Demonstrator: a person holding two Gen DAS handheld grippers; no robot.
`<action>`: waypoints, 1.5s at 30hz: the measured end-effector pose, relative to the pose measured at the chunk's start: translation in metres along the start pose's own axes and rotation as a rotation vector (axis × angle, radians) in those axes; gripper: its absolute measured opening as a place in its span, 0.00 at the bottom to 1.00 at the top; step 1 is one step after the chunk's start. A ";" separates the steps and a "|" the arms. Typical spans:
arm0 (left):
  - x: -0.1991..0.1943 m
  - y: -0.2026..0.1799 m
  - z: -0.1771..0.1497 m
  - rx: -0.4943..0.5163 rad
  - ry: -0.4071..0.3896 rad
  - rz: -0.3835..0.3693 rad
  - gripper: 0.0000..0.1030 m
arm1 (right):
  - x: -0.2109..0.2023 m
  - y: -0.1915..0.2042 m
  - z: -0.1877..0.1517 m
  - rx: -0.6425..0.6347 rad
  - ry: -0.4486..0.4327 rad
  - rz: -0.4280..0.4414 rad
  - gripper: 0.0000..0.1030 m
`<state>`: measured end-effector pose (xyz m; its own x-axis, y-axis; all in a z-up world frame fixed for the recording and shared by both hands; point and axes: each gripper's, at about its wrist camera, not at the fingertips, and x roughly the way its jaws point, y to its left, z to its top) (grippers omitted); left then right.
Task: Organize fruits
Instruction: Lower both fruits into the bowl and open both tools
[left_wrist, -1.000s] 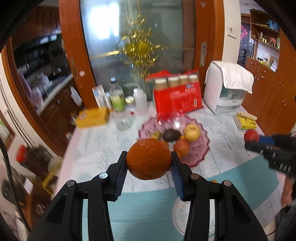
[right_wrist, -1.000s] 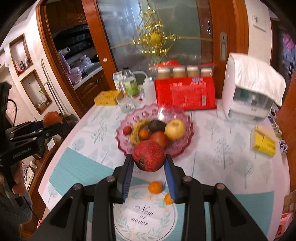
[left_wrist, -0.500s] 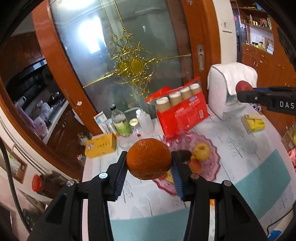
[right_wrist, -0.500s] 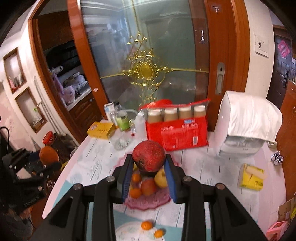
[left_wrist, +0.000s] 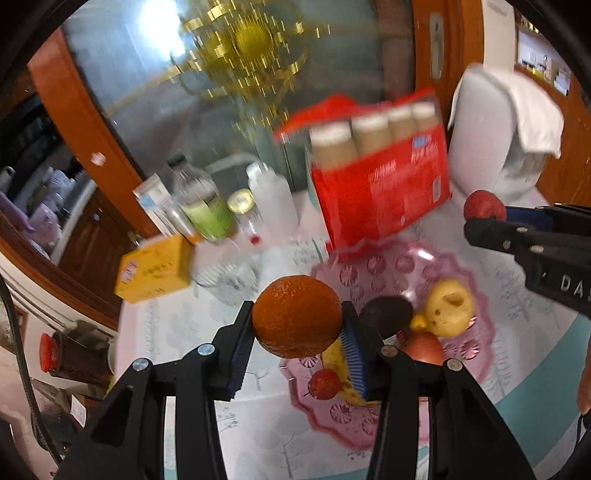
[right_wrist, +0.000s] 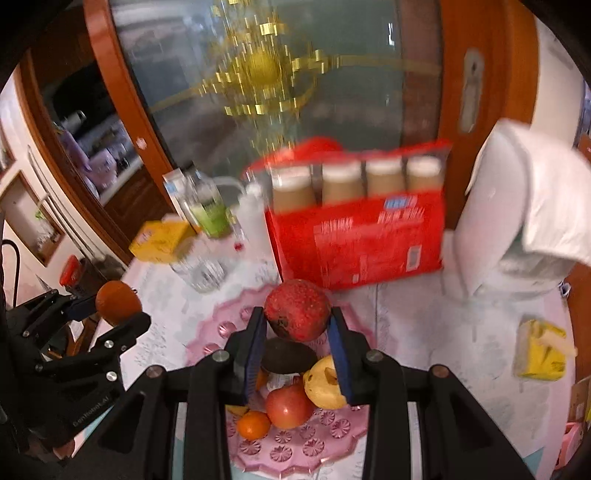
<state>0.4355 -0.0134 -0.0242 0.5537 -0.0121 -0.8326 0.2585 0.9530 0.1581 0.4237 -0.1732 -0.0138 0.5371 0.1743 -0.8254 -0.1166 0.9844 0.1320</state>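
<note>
Left wrist: left tongs (left_wrist: 297, 325) clamp orange (left_wrist: 297, 316), cherry (left_wrist: 324, 384) visible; right wrist: right tongs (right_wrist: 297, 332) clamp pomegranate (right_wrist: 297, 309), tangerine (right_wrist: 253, 424) visible.

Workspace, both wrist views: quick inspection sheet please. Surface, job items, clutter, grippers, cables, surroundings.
Surface: table with pale tree-print cloth.
Job's things: pink glass plate holds avocado, yellow apple, red apple, small orange, banana.
Clutter: red carton, yellow box, green-label bottle, white appliance.
Grippers: left gripper shut on large orange; right gripper shut on pomegranate.
Cables: black cable at left edge.
Surroundings: glass door, wooden frame.
</note>
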 end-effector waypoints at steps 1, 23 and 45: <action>0.019 -0.003 -0.003 0.004 0.023 -0.011 0.42 | 0.014 -0.002 -0.003 0.002 0.020 -0.001 0.33; 0.137 -0.035 -0.025 0.041 0.141 -0.108 0.43 | 0.145 -0.003 -0.031 -0.062 0.181 -0.033 0.34; 0.064 -0.042 -0.037 0.074 0.068 -0.074 0.75 | 0.080 0.012 -0.034 -0.060 0.109 0.040 0.41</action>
<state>0.4304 -0.0433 -0.1035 0.4768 -0.0590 -0.8770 0.3562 0.9251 0.1314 0.4371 -0.1484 -0.0967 0.4376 0.2068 -0.8751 -0.1877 0.9728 0.1360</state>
